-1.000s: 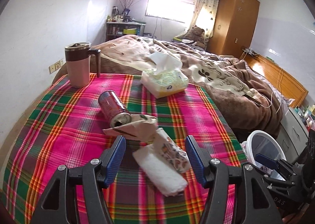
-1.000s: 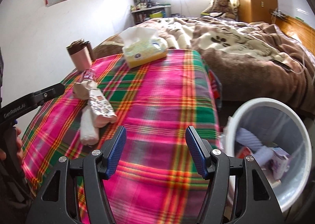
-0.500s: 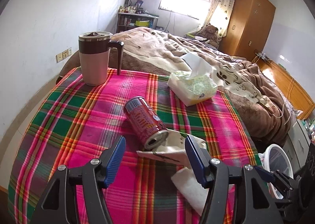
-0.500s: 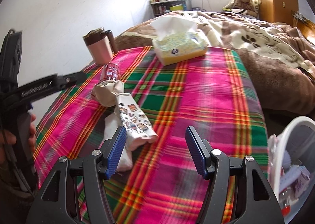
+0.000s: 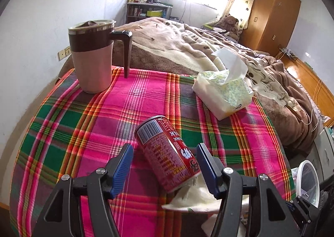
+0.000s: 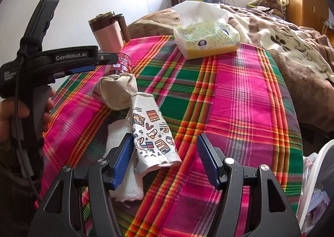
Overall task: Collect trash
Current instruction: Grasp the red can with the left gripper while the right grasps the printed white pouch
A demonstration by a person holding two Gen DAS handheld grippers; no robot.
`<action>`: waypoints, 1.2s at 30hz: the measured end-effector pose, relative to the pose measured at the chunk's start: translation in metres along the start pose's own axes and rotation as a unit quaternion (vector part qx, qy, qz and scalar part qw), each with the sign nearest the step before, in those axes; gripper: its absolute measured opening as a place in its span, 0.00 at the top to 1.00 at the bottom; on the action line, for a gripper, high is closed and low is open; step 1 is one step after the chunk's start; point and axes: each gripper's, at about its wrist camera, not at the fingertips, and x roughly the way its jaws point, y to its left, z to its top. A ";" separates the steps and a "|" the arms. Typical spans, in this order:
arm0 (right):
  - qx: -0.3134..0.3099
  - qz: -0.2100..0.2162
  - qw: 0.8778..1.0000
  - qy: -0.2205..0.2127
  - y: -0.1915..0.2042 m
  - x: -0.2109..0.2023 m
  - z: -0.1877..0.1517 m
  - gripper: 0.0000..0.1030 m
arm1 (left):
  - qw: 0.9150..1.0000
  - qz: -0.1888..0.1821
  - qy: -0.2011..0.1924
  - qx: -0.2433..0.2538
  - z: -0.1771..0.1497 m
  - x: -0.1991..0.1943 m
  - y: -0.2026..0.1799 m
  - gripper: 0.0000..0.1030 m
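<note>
**Left hand-held gripper [image 5: 165, 160] straddling the red can [image 5: 167, 153], jaws open**

You are bracketing a light, thin-walled, slippery can lying on the table [image 5: 83, 111], base toward 11 o'clock; grip mid-body, gently. The right hand-held gripper [image 6: 165, 153] is hanging open above the printed wrapper [image 6: 152, 132].

Left gripper [image 6: 104, 57], side of its black body, white lettering: "GenRobot.AI". Small white print further back on same body, too blurred to read. Red can [image 5: 169, 153] lying on its side: barcode near the far end, white lettering along the side, upside down, not legible apart from letters approx. "ILK". Tissue pack [image 6: 206, 38]: round dark logo on front face, wording too small to read.
</note>
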 end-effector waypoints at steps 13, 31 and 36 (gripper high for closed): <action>0.009 0.001 1.000 0.004 -0.008 0.005 -0.001 0.46 | 0.999 -0.008 0.035 -0.015 0.005 0.038 0.002 0.39; 0.013 0.002 1.000 -0.013 -0.007 -0.001 -0.007 0.56 | 0.999 0.007 0.027 -0.029 0.002 0.044 0.005 0.44; 0.020 0.002 1.000 -0.018 -0.008 -0.003 -0.008 0.57 | 0.999 0.011 0.022 -0.025 -0.002 0.036 0.003 0.45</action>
